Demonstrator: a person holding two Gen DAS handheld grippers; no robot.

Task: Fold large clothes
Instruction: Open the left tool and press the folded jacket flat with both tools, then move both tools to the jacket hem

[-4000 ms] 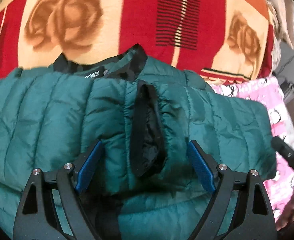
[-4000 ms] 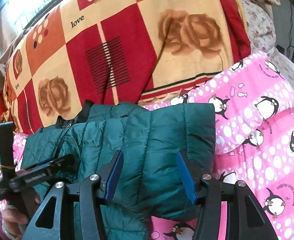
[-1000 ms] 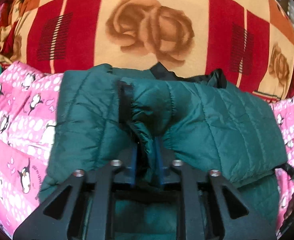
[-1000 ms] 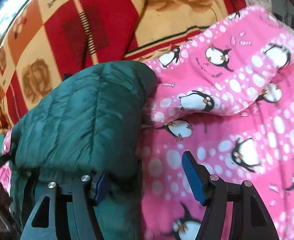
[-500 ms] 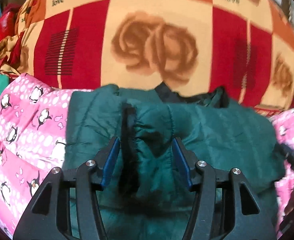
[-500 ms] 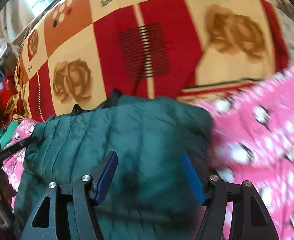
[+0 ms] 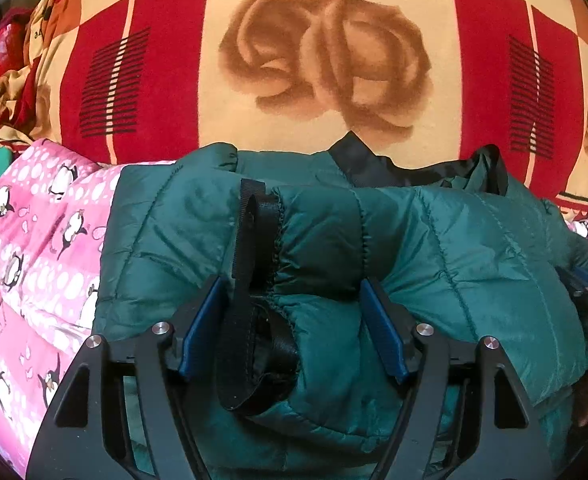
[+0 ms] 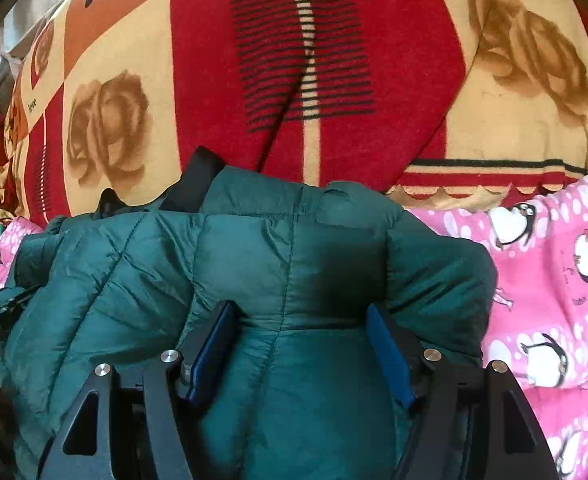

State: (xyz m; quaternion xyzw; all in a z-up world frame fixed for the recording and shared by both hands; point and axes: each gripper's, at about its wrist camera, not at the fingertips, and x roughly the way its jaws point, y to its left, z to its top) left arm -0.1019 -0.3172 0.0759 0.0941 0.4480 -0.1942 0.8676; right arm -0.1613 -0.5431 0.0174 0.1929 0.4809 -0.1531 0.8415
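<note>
Straddling jacket [image 7: 474,248] folds, both released: left gripper [image 7: 291,320] | right gripper [image 8: 300,342] | blanket [image 7: 326,52] behind, maybe touching

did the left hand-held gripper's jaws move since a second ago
Yes. The left hand-held gripper was pinched shut on the green jacket's black-edged cuff; now the jaws stand wide apart on either side of it.
</note>
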